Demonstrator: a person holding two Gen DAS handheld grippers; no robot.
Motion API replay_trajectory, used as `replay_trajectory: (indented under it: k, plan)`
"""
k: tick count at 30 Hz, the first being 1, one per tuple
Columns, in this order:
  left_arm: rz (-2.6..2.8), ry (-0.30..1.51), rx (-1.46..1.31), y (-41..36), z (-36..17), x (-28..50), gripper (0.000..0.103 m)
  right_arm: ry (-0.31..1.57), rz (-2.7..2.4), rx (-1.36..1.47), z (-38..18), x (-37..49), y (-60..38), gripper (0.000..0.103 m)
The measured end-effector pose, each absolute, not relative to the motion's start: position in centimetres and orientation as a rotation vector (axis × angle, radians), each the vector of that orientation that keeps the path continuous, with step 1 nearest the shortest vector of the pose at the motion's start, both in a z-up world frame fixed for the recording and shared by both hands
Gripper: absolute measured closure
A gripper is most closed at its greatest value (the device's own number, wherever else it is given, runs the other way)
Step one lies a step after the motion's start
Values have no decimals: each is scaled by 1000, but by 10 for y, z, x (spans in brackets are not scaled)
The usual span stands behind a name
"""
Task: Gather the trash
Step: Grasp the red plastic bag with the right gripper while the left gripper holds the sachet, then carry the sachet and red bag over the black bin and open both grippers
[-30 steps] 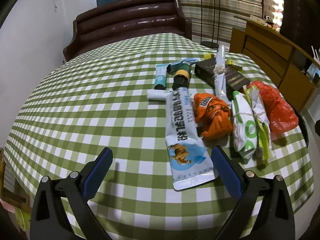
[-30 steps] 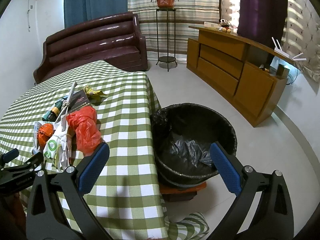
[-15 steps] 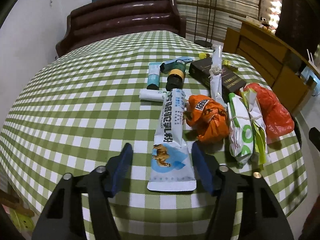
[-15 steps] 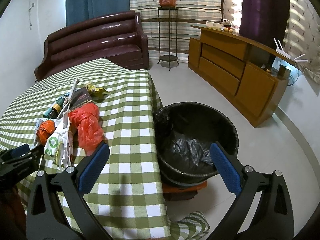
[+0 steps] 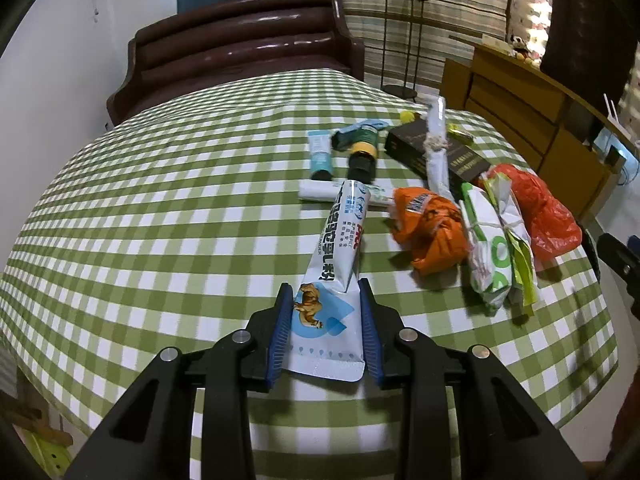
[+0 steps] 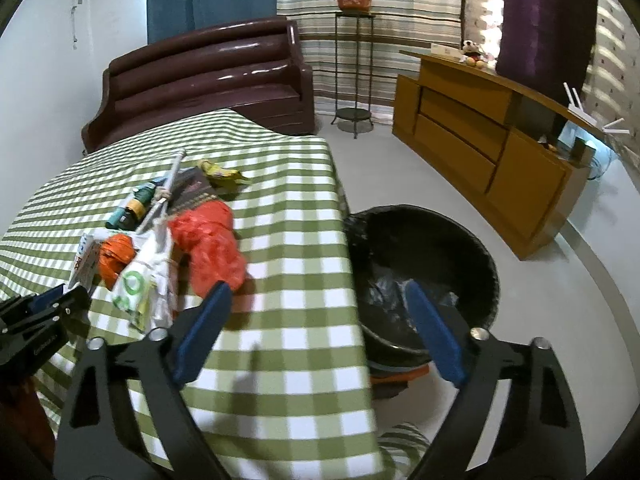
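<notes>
Here the white sachet (image 5: 334,280) with blue print and a camel picture lies lengthwise between the two blue pads of the left claw (image 5: 325,330), its sealed near end sticking out toward the camera and its far end reaching up the green checked desk (image 5: 160,208). The left claw's jaws have just been closing, and both pads now press against the sachet's long edges, so the claw pinches it. This claw points forward and slants down at the desk.

Just right of the sachet sit an orange wrapper (image 5: 432,230), a white and green packet (image 5: 490,248) tied with string, and a red plastic bag (image 5: 536,212), all close together. Further back lie a small blue tube (image 5: 320,154), a dark bottle (image 5: 362,150) with a yellow band, and a dark box (image 5: 436,152) with a long white wrapped stick (image 5: 436,148) across it.

The right claw (image 6: 316,332) hangs over the near right edge of the desk with its blue pads spread wide; its jaws have just been closing a little, and nothing is between them. Its left pad is just in front of the red bag's near end, whether touching I cannot tell, and its right pad shows over the black bin (image 6: 424,240) lined with a black bag, which stands on the floor right against the desk's side. It too tilts downward. The left claw shows at the left edge of the right wrist view.
</notes>
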State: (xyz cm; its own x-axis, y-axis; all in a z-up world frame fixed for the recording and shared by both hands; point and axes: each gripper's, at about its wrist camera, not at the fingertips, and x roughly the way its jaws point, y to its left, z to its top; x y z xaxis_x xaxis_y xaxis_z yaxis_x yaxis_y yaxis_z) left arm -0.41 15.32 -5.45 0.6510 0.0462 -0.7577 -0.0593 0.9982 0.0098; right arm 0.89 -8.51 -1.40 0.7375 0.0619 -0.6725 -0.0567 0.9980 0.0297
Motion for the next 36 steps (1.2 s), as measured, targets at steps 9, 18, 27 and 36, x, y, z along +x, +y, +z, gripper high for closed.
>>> replay_trajectory:
  k: [9, 18, 27, 36]
  plan:
    - [110, 831, -37, 183, -46, -4, 70, 718, 155, -63, -6, 33, -42, 32]
    - [103, 834, -60, 192, -46, 1, 70, 833, 220, -70, -30, 60, -23, 67]
    - [87, 821, -67, 188, -41, 3, 70, 780, 192, -49, -20, 50, -37, 76]
    - [-16, 759, -39, 142, -12, 9, 70, 696, 71, -37, -2, 37, -87, 77]
